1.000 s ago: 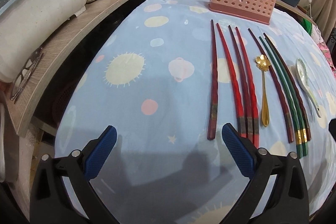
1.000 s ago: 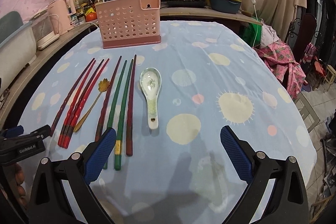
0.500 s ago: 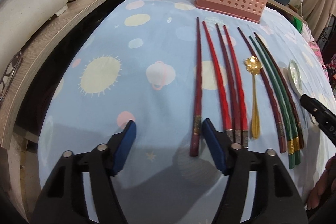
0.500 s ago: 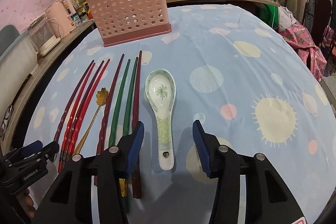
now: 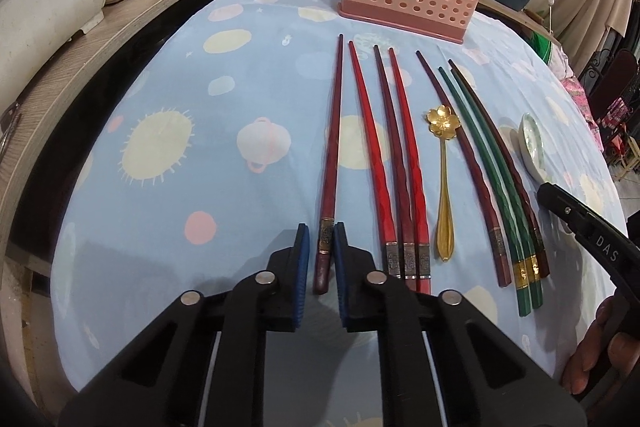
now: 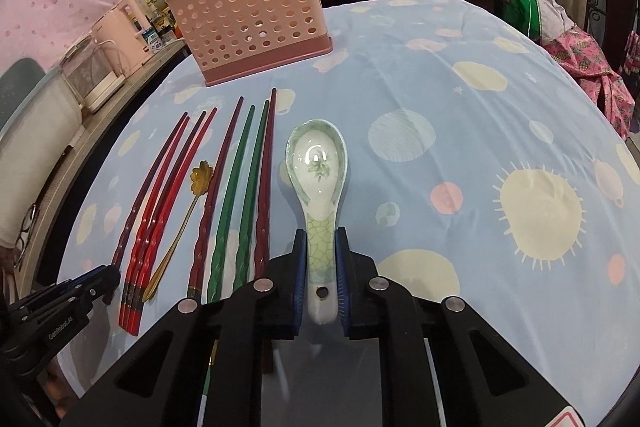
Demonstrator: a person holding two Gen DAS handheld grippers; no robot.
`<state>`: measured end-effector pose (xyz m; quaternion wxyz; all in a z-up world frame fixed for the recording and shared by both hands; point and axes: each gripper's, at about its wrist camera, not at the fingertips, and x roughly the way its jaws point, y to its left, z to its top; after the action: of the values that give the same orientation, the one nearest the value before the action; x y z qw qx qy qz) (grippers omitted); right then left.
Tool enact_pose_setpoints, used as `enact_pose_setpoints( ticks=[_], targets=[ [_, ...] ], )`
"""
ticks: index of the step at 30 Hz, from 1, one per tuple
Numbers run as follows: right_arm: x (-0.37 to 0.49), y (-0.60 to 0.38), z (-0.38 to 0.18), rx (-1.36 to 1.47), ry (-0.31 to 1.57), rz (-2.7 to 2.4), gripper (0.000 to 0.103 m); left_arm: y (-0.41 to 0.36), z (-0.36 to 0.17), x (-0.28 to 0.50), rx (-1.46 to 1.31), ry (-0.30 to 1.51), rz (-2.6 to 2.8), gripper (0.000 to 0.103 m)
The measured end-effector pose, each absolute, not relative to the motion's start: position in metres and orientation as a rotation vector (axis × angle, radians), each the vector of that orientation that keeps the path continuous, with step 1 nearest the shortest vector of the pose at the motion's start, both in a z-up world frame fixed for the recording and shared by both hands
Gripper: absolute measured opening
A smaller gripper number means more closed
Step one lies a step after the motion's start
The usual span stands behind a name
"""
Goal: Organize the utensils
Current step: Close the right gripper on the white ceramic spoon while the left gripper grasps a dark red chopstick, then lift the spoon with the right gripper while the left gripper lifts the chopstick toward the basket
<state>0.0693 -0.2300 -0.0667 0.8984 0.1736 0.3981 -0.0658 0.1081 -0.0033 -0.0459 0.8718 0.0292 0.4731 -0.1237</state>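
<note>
A: Left gripper?
B: Jaws had just been closing; blue pads pinched the near end of the leftmost dark-red wooden chopstick, flat on the blue spotted tablecloth.
A: Right gripper?
B: Also just closed, clamped on the white-green ceramic spoon handle, right of the chopsticks. Pink perforated plastic holder stood beyond.

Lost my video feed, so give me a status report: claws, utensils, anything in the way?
Left claw closing on dark red chopstick. Right claw clamped on ceramic spoon handle. Pink holder upright beyond, path clear.
</note>
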Motion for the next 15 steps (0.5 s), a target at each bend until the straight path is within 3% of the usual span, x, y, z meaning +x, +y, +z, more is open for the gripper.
enact_pose_setpoints(
  ticks=[15],
  targets=[
    [0.042,-0.228,-0.051,0.348,0.796,-0.156,0.013,0.013,-0.026,0.090,0.008,0.946,-0.270,0.007]
  ],
)
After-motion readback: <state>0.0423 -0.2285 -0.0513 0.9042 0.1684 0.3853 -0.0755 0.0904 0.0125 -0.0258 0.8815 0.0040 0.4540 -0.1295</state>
